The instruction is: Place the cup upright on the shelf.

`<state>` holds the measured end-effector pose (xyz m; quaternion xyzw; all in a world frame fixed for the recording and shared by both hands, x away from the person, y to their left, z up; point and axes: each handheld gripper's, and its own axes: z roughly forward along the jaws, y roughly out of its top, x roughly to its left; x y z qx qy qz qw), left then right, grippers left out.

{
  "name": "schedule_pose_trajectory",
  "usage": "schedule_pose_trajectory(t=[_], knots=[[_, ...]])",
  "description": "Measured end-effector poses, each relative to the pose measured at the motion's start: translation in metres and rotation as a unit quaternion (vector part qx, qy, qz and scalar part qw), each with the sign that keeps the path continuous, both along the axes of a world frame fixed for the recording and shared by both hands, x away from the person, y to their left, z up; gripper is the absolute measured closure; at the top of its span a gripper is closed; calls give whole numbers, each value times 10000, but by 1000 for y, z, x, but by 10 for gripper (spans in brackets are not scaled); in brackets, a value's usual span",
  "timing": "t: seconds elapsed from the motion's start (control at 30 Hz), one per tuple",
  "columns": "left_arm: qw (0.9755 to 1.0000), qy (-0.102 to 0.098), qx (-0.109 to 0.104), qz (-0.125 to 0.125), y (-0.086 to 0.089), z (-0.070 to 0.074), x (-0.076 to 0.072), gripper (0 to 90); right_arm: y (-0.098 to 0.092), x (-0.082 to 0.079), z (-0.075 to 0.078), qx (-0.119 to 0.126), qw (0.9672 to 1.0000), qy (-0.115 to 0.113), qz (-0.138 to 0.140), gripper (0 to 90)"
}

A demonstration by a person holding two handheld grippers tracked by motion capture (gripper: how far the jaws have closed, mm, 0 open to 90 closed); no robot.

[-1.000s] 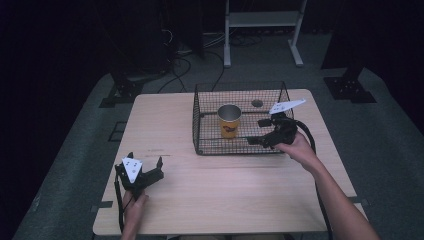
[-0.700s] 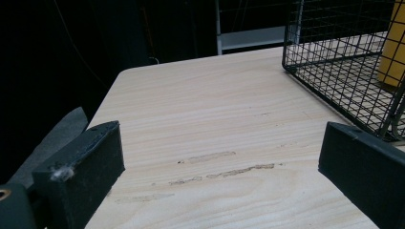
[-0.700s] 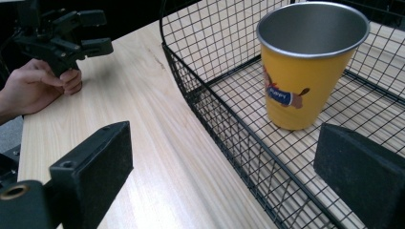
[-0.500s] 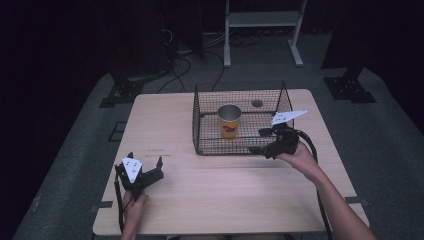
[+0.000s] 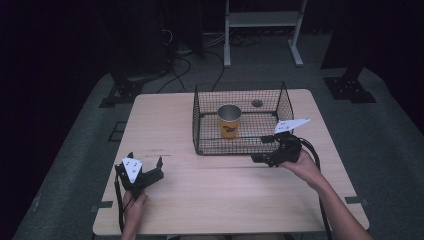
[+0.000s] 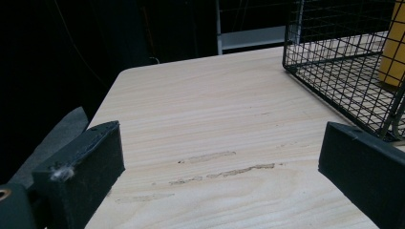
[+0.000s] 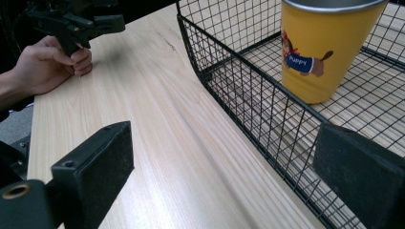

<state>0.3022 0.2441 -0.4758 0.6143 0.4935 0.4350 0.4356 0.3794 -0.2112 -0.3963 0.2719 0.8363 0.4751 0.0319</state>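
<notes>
On the worktop (image 5: 200, 200) nearest the person, the left gripper (image 5: 145, 176) rests low with its jaws spread wide on nothing, bare wood between them and the wire basket (image 5: 200, 120) off beyond its right jaw. Across the worktop, the right gripper (image 5: 265, 158) sits just outside the basket's near wall, its jaws likewise wide and empty, the right jaw against or just beside the mesh; whether it touches cannot be told. Ahead of those jaws and beyond the wire, a yellow cup (image 7: 325, 52) printed with a cartoon dog stands upright on the basket floor, near the middle, with a steel rim showing at its top. Farther still, past the basket, a small round hole (image 5: 257, 103) marks the worktop.

Judged from how things lie, the cup is set in the basket and neither gripper holds anything, so the placing looks done and little is left but to draw the right gripper clear. If instead the cup is to come out, the lift has not begun.
</notes>
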Motion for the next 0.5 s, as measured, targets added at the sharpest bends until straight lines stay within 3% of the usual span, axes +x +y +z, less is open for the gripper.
schedule_pose_trajectory(t=[0.5], knots=[[10000,-1,9,-5,0,0,0,8,-15,-14,-13,126,9999,49,-83,58]])
